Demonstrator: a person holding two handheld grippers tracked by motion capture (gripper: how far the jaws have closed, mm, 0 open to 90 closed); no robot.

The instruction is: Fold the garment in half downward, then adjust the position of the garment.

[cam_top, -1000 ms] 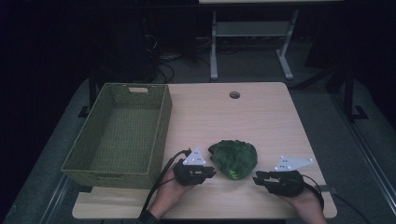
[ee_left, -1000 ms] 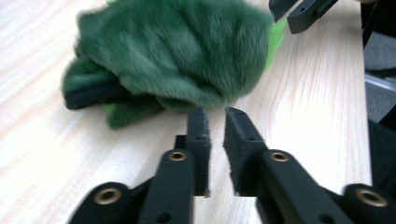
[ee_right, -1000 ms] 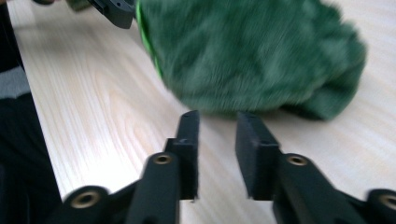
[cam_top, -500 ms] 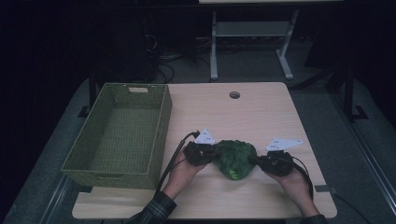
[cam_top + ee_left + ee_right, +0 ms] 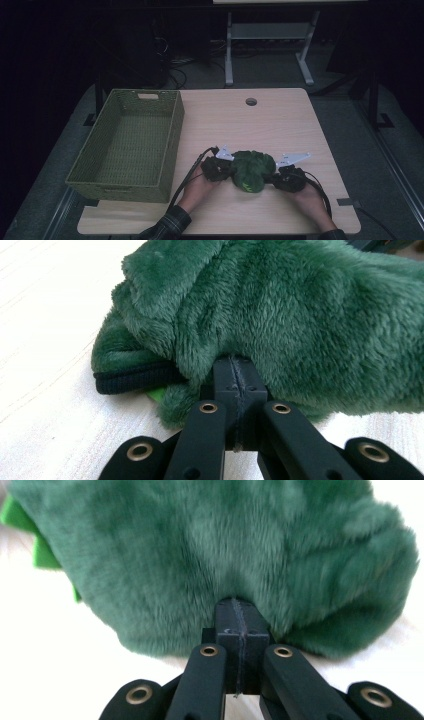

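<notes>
This is looking like a lab or recording room rather than a home. A pale wood tabletop (image 5: 280, 125) with a round cable hole (image 5: 251, 102) is standing on grey carpet (image 5: 395, 165) in a darkened space. Behind it, cables (image 5: 195, 60) are lying tangled on the floor beside the white metal frame (image 5: 270, 35) of another desk. A person is working with a cabled tool (image 5: 226, 170) in each hand.

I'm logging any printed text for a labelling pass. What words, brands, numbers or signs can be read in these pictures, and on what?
None: no readable text in any view.
Green plush toy: bare fleece, no tag with writing in sight.
Woven basket: no label.
Table: plain wood grain.
Left gripper and right gripper, jaws closed against the plush: black parts with brass rivets, no markings.
</notes>
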